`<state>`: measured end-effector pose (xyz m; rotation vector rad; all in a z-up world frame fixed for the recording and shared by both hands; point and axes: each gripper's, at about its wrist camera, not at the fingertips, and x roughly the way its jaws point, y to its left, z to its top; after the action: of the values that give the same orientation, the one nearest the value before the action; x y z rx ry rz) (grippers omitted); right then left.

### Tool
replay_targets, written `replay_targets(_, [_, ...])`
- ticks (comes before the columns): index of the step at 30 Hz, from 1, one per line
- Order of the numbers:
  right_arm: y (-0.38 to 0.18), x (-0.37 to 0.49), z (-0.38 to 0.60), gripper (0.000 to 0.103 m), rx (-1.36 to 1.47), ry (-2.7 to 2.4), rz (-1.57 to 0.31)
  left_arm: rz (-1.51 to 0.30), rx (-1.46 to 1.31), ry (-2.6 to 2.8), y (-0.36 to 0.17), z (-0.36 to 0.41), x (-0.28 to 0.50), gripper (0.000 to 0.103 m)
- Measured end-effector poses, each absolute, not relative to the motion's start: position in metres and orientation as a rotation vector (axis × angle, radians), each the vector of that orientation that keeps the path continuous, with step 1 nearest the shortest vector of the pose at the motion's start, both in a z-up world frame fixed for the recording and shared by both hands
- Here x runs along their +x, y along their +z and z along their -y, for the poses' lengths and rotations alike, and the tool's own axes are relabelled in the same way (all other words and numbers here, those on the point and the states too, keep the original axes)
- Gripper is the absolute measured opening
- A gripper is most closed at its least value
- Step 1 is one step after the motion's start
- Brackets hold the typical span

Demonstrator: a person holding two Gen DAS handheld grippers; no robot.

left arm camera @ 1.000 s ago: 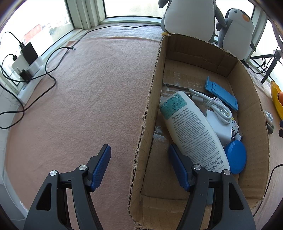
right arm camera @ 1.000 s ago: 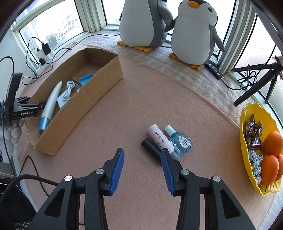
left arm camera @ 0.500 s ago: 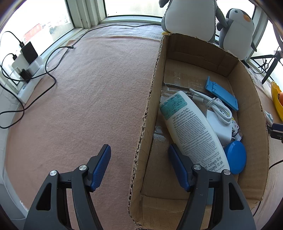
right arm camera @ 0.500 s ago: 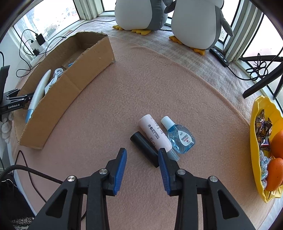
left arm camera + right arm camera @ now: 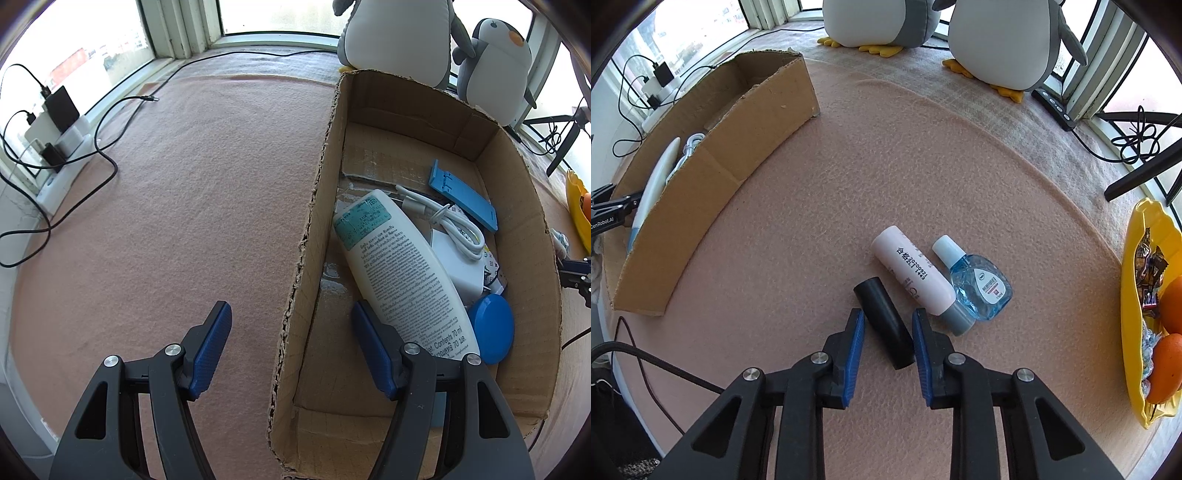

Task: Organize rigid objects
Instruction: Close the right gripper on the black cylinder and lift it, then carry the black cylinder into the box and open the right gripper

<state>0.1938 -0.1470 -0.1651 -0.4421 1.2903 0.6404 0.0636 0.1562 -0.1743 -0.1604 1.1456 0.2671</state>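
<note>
A black tube lies on the pink mat with its near half between the open fingers of my right gripper. A pink bottle and a blue eye-drop bottle lie just right of it. A cardboard box stands at the left. My left gripper is open and empty, straddling the box's near left wall. Inside lie a white lotion bottle with a blue cap, a white cable and a blue stand.
Two plush penguins stand at the back. A yellow bowl with oranges and sweets sits at the right edge. Black tripod legs reach in from the right. Cables and chargers lie along the left window sill.
My right gripper has moved forward and down, so its open fingers now flank the black tube. The left gripper has stayed still over the box wall.
</note>
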Motion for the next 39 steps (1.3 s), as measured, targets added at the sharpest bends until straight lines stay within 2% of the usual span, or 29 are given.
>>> replay_targets(8, [-0.17,0.199,0.141,0.015,-0.421,0.613,-1.307,-1.146,-0.162,0.267,-0.174,-0.156,0.064,0.069])
replay_targets(17, [-0.165,0.19,0.148,0.015,-0.321,0.587,-1.29,-1.145,-0.16,0.268,-0.175,-0.156,0.064,0.069])
replay_targets(26, [-0.127,0.172,0.143,0.015,-0.235,0.608,-1.21,-1.144,-0.158,0.268,-0.175,-0.156,0.064,0.069])
replay_targets(34, [-0.084,0.16,0.103,0.015,-0.191,0.69,-1.106,-1.143,-0.159,0.268,-0.175,-0.156,0.063,0.069])
replay_targets(39, [-0.077,0.157,0.071,0.015,-0.199,0.737,-1.076,-1.142,-0.16,0.268,-0.174,-0.154,0.063,0.069])
